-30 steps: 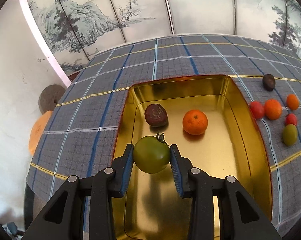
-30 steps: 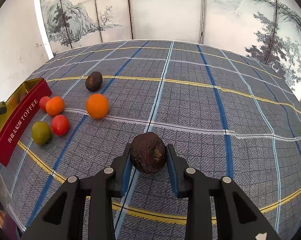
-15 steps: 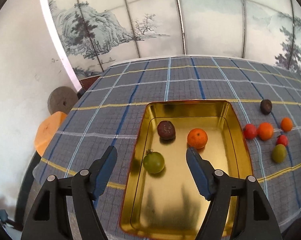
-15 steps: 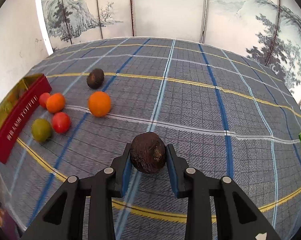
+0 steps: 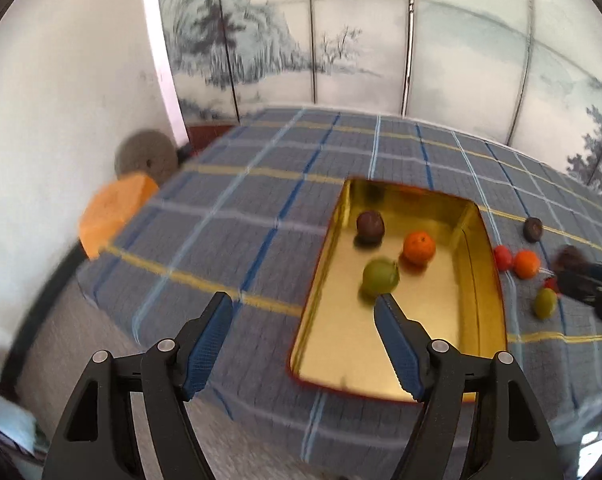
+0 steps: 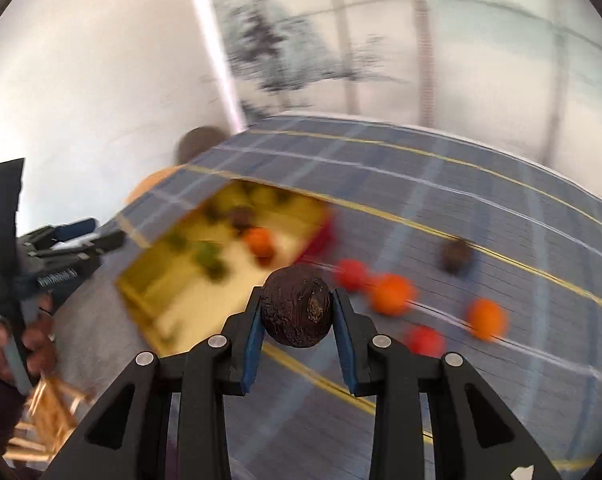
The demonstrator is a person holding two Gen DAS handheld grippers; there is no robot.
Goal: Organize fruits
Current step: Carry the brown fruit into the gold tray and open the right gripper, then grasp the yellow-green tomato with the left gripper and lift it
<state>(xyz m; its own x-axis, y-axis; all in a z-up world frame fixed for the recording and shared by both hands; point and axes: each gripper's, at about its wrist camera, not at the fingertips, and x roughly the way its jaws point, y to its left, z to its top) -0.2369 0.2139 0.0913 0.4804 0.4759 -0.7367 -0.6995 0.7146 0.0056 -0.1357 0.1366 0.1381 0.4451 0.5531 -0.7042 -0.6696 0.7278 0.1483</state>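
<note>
The green fruit (image 5: 380, 277) has been released into the gold tin (image 5: 486, 312); the left gripper (image 5: 303, 314) has been opened and withdrawn, empty

Gold tin (image 5: 477, 232) with red outer rim, on grey-blue plaid cloth (image 5: 261, 208) lined in yellow, white and blue. Inside: green fruit (image 5: 380, 276), orange fruit (image 5: 419, 247), dark brown fruit (image 5: 370, 224). Near cloth's right edge: red, orange, olive-green pieces.
</note>
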